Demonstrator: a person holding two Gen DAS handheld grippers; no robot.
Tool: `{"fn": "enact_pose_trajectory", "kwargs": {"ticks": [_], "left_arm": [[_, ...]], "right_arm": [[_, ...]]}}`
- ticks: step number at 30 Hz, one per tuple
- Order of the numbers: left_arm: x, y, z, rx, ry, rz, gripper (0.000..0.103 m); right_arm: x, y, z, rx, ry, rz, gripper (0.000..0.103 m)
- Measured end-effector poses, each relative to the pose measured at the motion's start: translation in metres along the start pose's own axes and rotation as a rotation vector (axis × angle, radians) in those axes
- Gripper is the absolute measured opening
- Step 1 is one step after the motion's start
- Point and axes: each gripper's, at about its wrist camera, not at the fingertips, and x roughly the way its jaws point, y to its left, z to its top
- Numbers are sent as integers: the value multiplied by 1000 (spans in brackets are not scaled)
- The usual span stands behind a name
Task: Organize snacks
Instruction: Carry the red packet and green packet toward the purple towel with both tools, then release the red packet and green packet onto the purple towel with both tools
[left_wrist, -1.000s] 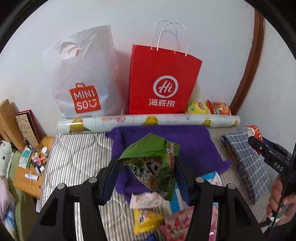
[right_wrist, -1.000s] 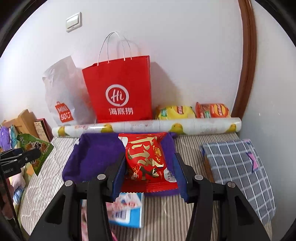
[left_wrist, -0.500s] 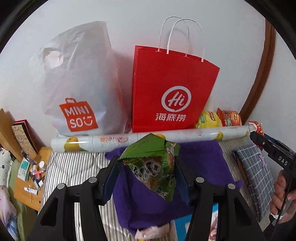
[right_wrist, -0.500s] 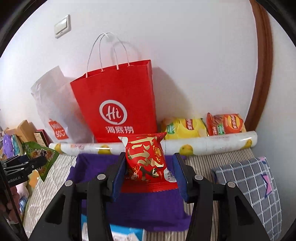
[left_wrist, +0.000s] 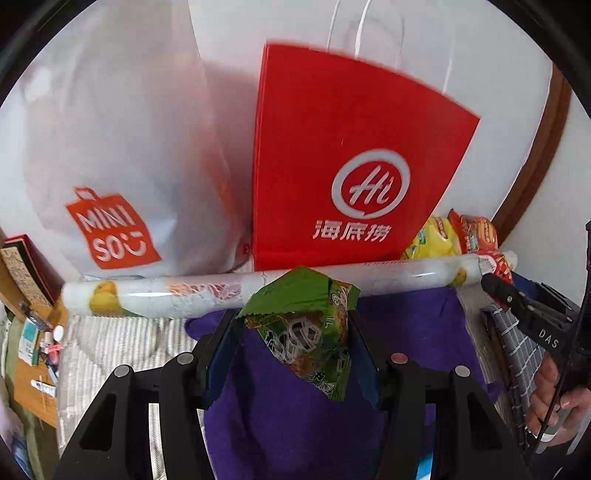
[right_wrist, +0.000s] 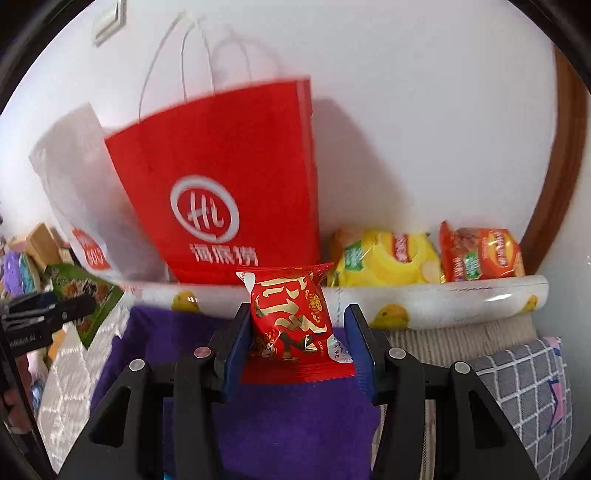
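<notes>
My left gripper (left_wrist: 291, 332) is shut on a green snack packet (left_wrist: 306, 332), held above the purple cloth (left_wrist: 280, 428) in front of the red paper bag (left_wrist: 343, 158). A white plastic shopping bag (left_wrist: 122, 155) leans on the wall to its left. My right gripper (right_wrist: 293, 332) is shut on a red snack packet with gold lettering (right_wrist: 291, 325), just before the red paper bag (right_wrist: 229, 184). Behind the long wrapped roll (right_wrist: 443, 299) lie a yellow chip bag (right_wrist: 384, 262) and an orange chip bag (right_wrist: 480, 254). The left gripper with its green packet (right_wrist: 85, 299) shows at the right wrist view's left edge.
The wrapped roll with yellow prints (left_wrist: 166, 295) lies across the striped mattress (left_wrist: 110, 343) along the wall. A grey checked cushion (right_wrist: 528, 398) sits at the right. A wooden bedside surface with small items (left_wrist: 33, 343) is at the left. A hand (left_wrist: 554, 406) holds the other gripper's handle.
Both grippers have moved forward and lower toward the bags at the wall, each keeping its packet. The bags now loom larger, and the loose snacks on the bed have dropped out of view.
</notes>
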Motion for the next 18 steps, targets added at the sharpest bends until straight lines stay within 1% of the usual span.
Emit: {"fn": "enact_pose_trajectory", "kwargs": {"ticks": [3,6,8,13,18], "left_arm": [[22,3,-4,-15,33,-14,55],[40,4,-8,-16,73,-16,55],[47,5,-11,-14,91,-15,55],[61,12,-16,-42,134,-14,55],[82,16,-18,-75,191,-37,55]], "right_arm": [[20,-4,-6,-17,49,6,50],[34,-2,-14,-66,91,7,50],[43,-1,-19,-82,115,5,50],[74,-5,-31,-61,212,23,50],[91,-5,-41,-69,261,11,50]]}}
